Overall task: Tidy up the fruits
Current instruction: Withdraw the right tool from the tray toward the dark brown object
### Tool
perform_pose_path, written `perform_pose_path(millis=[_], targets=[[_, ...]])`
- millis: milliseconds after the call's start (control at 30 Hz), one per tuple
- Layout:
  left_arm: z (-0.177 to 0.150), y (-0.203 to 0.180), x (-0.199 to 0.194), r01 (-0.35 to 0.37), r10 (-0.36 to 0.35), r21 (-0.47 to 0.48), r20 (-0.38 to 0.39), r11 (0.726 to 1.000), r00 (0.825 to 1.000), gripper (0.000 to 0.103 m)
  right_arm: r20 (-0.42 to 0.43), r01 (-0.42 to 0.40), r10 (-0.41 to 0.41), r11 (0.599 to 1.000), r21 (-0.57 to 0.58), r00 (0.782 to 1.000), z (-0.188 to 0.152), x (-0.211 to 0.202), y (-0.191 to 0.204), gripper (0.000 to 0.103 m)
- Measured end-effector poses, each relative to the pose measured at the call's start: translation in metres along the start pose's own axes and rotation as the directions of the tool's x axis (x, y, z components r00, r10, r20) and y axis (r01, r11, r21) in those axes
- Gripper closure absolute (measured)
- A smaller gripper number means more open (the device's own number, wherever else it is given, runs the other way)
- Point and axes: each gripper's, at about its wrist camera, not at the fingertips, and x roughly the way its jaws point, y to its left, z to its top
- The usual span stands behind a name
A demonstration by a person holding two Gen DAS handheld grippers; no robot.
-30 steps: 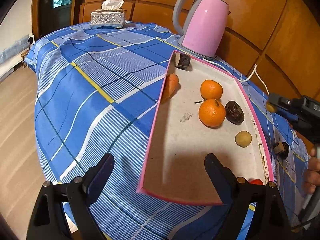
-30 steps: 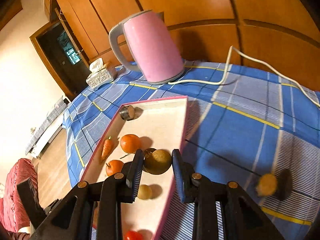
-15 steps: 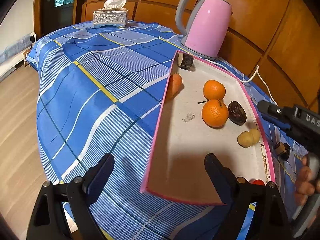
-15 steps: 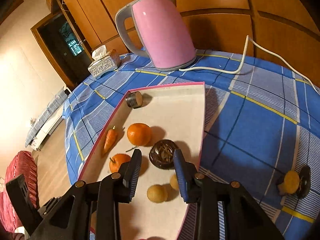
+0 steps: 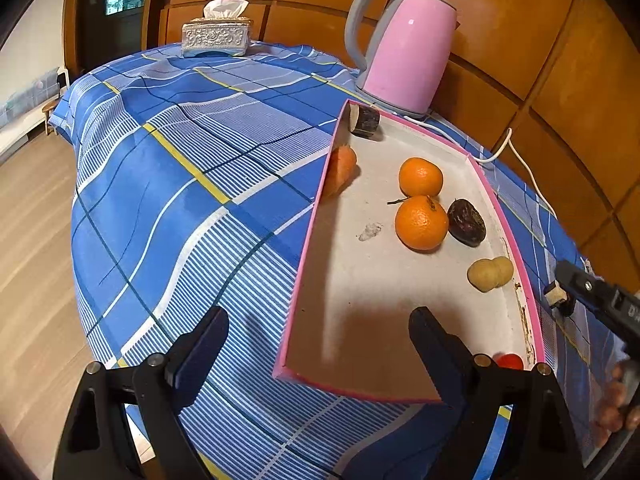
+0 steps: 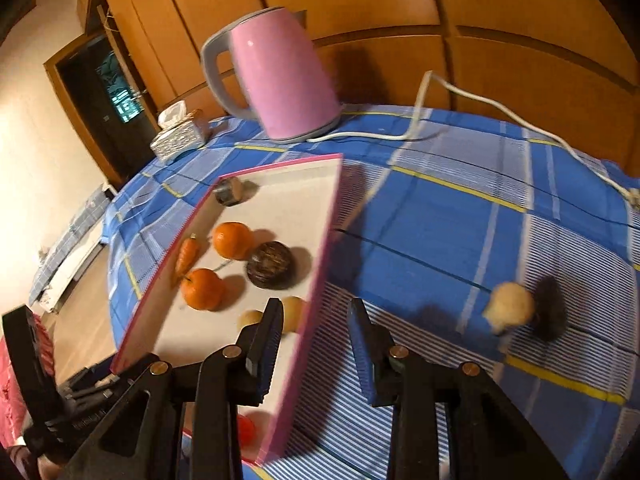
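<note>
1. A white letter "D", cut off by the frame edge, stands on the black body of the right tongs (image 5: pixel 600 300) in the left wrist view.
2. Nothing else is readable.

Warm indoor light, fairly bright; left wrist view sharp; right wrist view motion-blurred, worst at tray (image 6: pixel 324 240) edge and cloth; glare spot on kettle (image 5: pixel 408 22); fisheye bends edges, dark vignette in corners.
</note>
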Motion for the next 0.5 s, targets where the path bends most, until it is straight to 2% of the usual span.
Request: perform_pose_path(millis=[300,433,500], targets=[[-0.001,-0.003,-0.003,0.002,-0.002,0.006,0.004,1.0,1.0,0.011,0.052,0.142,-0.148,0.985,0.102,0.988,-0.023,-0.039,-0.051,0.07],[-0.002,-0.005,-0.003,0.001,-0.001,0.007,0.003,1.0,1.0,0.011,0.061,0.248,-0.261,0.954,0.167,0.963,-0.036,-0.057,-0.084,0.07],[-0.002,-0.006,-0.003,0.001,-0.001,0.009,0.0,1.0,1.0,0.011,0.055,0.307,-0.325,0.928,0.212,0.944,-0.045,-0.067,-0.104,0.07]])
